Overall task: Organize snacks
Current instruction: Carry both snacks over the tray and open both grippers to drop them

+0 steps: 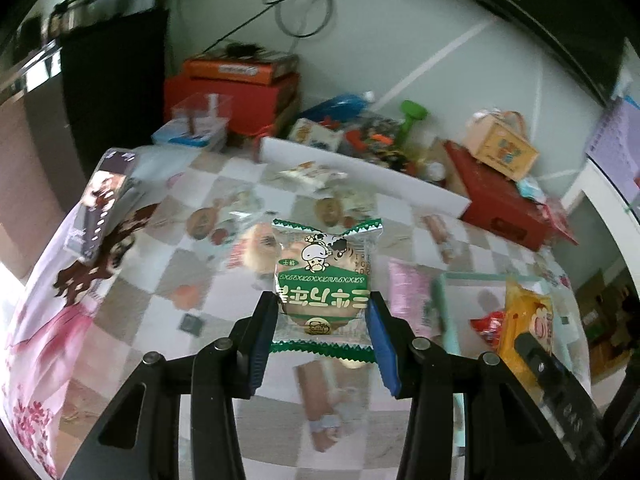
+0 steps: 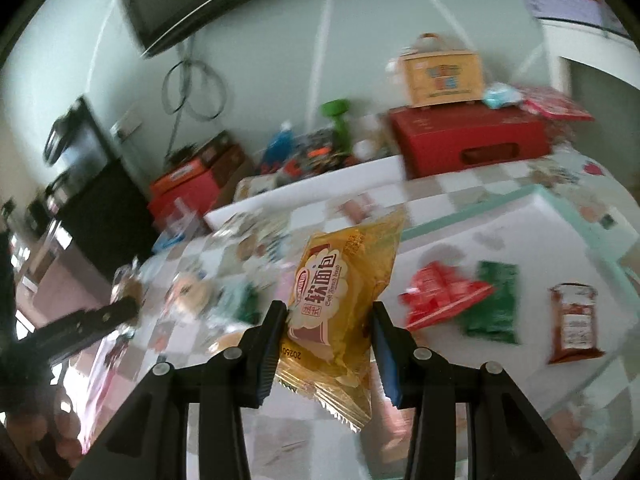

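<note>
- Only the right wrist view shows the inside of the white tray with the mint-green rim (image 2: 472, 216): a red crinkly snack packet (image 2: 436, 300), a dark green packet (image 2: 494, 304) partly under it, and a brown-red sachet (image 2: 574, 322) off at 3 o'clock.
- The left wrist view just catches that tray's edge (image 1: 444, 300) at 3 o'clock, plus the other gripper's snack poking up there.
- The left gripper (image 1: 322, 316) is pinching a clear green-trimmed cake packet with a cartoon cow (image 1: 320, 276), blue pads (image 1: 264, 320) on both sides, held up over the checkered tablecloth (image 1: 160, 264).
- The right gripper (image 2: 330, 330) is clamped on a yellow soft-bread wrapper (image 2: 340, 300), held up at the tray's 9 o'clock edge.
</note>
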A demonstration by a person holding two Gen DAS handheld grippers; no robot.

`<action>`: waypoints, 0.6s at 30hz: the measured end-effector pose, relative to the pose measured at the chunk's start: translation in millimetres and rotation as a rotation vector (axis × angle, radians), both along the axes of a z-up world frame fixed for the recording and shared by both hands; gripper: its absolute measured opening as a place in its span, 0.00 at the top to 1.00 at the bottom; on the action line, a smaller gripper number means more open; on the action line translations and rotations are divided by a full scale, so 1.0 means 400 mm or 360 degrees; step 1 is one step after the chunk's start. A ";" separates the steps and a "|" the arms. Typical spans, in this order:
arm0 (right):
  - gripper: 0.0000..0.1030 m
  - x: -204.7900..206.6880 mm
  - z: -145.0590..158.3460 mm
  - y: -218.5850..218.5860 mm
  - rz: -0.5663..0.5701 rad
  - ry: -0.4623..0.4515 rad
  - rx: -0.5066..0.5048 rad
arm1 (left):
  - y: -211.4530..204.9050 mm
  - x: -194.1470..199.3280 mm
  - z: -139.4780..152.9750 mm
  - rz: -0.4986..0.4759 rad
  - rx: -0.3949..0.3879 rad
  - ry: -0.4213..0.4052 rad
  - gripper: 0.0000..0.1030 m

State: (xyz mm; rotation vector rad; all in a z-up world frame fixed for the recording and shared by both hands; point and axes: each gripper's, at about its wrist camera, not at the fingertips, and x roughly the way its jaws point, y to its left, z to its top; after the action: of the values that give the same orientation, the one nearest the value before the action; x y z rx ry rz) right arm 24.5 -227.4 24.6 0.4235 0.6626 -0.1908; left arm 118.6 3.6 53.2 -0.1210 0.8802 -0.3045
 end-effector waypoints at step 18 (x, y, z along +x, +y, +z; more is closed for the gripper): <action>0.57 -0.190 -0.031 -0.403 -0.0686 0.0004 0.0195 | -0.370 -0.080 -0.019 -0.0570 0.0015 -0.0035 0.54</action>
State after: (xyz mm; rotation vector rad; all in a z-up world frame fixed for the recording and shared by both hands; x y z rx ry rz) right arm -51.6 -388.6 12.0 0.6822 0.5806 -0.5611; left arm 86.6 -144.5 45.4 0.0506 0.8801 -0.6342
